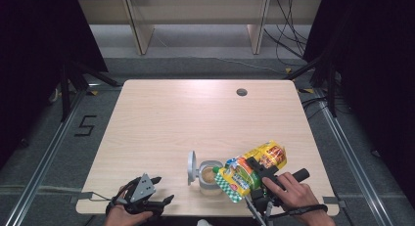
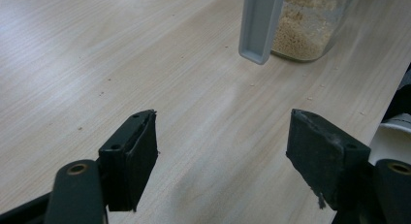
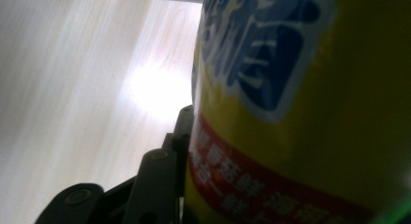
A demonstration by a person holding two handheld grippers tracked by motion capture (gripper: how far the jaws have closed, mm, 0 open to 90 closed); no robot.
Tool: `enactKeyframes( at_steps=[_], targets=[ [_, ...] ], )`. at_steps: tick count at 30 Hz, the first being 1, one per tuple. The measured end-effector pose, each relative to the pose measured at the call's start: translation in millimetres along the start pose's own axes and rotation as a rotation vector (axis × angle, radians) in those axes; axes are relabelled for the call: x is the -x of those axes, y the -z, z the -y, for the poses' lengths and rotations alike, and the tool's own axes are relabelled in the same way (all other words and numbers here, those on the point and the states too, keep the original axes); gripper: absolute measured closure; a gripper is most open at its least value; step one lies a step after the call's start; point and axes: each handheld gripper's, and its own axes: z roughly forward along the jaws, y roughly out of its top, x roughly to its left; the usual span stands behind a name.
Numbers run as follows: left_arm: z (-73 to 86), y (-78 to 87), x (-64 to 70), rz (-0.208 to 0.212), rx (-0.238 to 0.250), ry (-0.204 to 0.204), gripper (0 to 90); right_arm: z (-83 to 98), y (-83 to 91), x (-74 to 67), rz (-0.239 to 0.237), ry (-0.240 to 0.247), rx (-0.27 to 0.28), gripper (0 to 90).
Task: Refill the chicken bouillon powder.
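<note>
Yellow and green, the bag point(image 1: 252, 171) is clamped in your right gripper point(image 1: 258, 173) and tipped down toward the open jar point(image 1: 210, 177), its checked mouth hanging at the jar's right rim. You've got a risk right here: if that mouth sits off the opening, the contents land on the table point(image 1: 195, 118) instead of inside, and the left gripper view already has a few crumbs lying on the wood near the jar point(image 2: 310, 25). Tilt too steeply and it could all rush out at once and pile over the rim. The jar looks partly filled with pale grains, its grey hinged lid point(image 1: 191, 167) standing up on the left side, and nothing steadies it, so a nudge from the bag could shove or tip it. In the right gripper view one black jaw presses against the bag's printed side point(image 3: 300, 112), so the grip reads as firm, jaws partly closed around the bag's body. Your left gripper point(image 1: 159, 189) rests low at the near left of the table, jaws wide apart and holding nothing, well apart from the jar.
</note>
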Motion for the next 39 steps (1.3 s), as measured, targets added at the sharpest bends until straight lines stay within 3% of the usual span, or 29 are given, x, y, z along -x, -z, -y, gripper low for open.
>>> enactKeyframes(
  at_steps=[1,3,6,7,8,11,14,16,18,20,23,26,30,33,39],
  targets=[
    [-0.1,0.2,0.1,-0.003,-0.001,-0.001,26.0,1.4,0.1,0.7,0.004,-0.011,0.013,66.5],
    [-0.1,0.0,0.0,-0.001,0.001,-0.002,26.0,5.7,-0.7,-2.9,-0.015,-0.102,0.034,66.6],
    [-0.4,0.7,-0.3,0.002,-0.003,-0.004,26.0,12.2,-1.4,-5.3,-0.020,-0.197,0.055,66.8],
    [-0.5,1.0,-0.8,-0.004,-0.006,-0.009,26.0,14.3,-2.5,-2.6,-0.014,-0.183,0.077,66.9],
    [-0.8,1.5,-1.0,0.006,-0.006,-0.010,26.0,16.5,-2.7,-6.9,-0.025,-0.270,0.081,67.1],
    [-0.5,0.7,0.1,0.006,0.008,0.009,26.0,23.2,-4.5,-9.0,-0.034,-0.378,0.122,67.6],
    [-0.6,1.3,-0.6,0.001,0.003,-0.008,26.0,28.2,-4.1,-9.8,-0.042,-0.455,0.131,68.0],
    [-0.8,1.8,-1.2,-0.010,-0.007,-0.019,26.0,33.2,-6.0,-8.7,-0.042,-0.487,0.169,68.5],
    [-0.5,1.6,-2.2,-0.011,-0.007,-0.030,26.0,39.1,-4.8,-9.1,-0.062,-0.619,0.213,69.1],
    [-0.8,1.9,-1.8,-0.014,-0.010,-0.025,26.1,44.0,-5.6,-8.6,-0.066,-0.678,0.251,69.4],
    [-0.8,2.7,-0.9,-0.006,-0.007,-0.016,26.0,48.9,-7.3,-9.0,-0.069,-0.755,0.264,69.7],
    [-0.7,2.7,-1.1,-0.009,-0.009,-0.017,26.0,55.2,-9.2,-11.5,-0.071,-0.862,0.283,70.0],
    [-1.0,2.9,-1.1,-0.008,-0.006,-0.022,26.0,61.8,-13.7,-14.5,-0.078,-0.949,0.300,70.6],
    [-0.8,2.6,-0.5,-0.005,-0.004,-0.013,26.0,67.3,-16.5,-17.6,-0.082,-1.041,0.318,71.3],
    [-1.1,3.1,-1.0,-0.003,-0.005,-0.019,26.0,82.6,-22.2,-22.1,-0.044,-1.214,0.319,71.9]
  ],
)
